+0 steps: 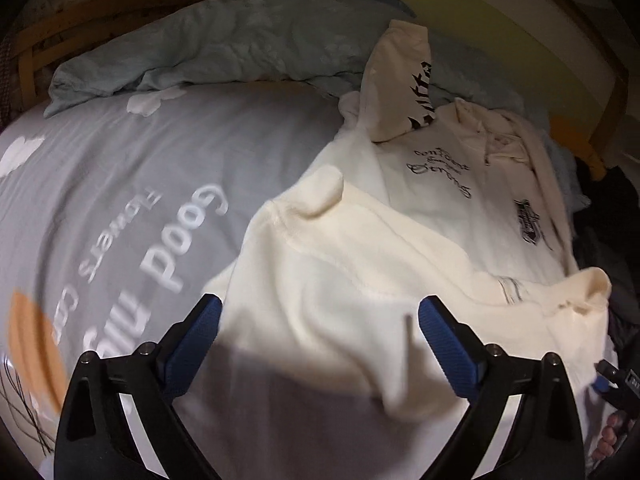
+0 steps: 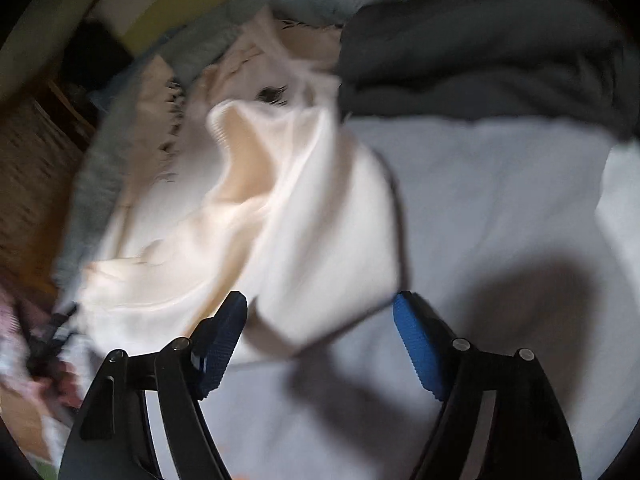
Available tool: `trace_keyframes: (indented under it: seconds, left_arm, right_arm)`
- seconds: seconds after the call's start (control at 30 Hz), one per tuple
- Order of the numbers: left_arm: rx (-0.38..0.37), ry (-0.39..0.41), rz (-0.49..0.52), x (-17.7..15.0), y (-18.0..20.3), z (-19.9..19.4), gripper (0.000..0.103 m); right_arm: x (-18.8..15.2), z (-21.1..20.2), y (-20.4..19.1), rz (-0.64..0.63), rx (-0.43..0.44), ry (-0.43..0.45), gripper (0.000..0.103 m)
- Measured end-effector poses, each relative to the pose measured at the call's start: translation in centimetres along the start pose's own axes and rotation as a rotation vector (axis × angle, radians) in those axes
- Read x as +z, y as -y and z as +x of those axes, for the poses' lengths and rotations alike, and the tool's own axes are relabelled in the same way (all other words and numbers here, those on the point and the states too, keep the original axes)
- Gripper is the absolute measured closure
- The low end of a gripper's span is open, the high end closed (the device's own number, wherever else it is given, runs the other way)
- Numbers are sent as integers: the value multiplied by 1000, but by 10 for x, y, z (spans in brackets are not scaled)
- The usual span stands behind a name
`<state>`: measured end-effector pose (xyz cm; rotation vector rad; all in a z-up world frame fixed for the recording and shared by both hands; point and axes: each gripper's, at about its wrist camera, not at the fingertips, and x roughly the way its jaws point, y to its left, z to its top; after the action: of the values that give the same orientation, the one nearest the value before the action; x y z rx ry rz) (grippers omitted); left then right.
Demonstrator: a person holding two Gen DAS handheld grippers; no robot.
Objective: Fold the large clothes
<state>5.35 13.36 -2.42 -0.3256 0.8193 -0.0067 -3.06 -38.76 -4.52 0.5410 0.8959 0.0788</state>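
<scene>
The bed (image 1: pixel 120 184), covered by a grey printed sheet, fills the left half of the left wrist view. A blue-grey duvet (image 1: pixel 208 44) is bunched across the top. A cream hoodie (image 1: pixel 360 248) is spread over the centre and right, one sleeve folded across its body. The left hand-held gripper (image 1: pixel 320 312) is seen at the bottom, spread wide and gripping nothing. The right hand-held gripper (image 2: pixel 320 308) is likewise spread, just over the hoodie's blurred edge.

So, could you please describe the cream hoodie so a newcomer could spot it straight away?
Start at the grey bedsheet with white lettering. The cream hoodie lies spread on its right side, below the rumpled grey-blue duvet. Unlike its neighbours, it carries black script lettering.
</scene>
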Motion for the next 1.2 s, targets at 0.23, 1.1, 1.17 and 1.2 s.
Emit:
trace_keyframes:
  seconds: [0.23, 1.1, 1.17, 1.2]
  left_arm:
    - [-198, -172, -212, -22, -25, 12, 28]
    - [-326, -56, -298, 9, -24, 42, 93]
    - [-317, 7, -244, 6, -17, 18, 93]
    - [-323, 17, -229, 6, -14, 11, 93]
  right_arm:
    - [-6, 14, 8, 164, 227, -5, 25]
    - [18, 33, 0, 122, 21, 183, 91]
    - [13, 15, -12, 66, -21, 239, 92]
    - [8, 1, -21, 24, -46, 283, 92]
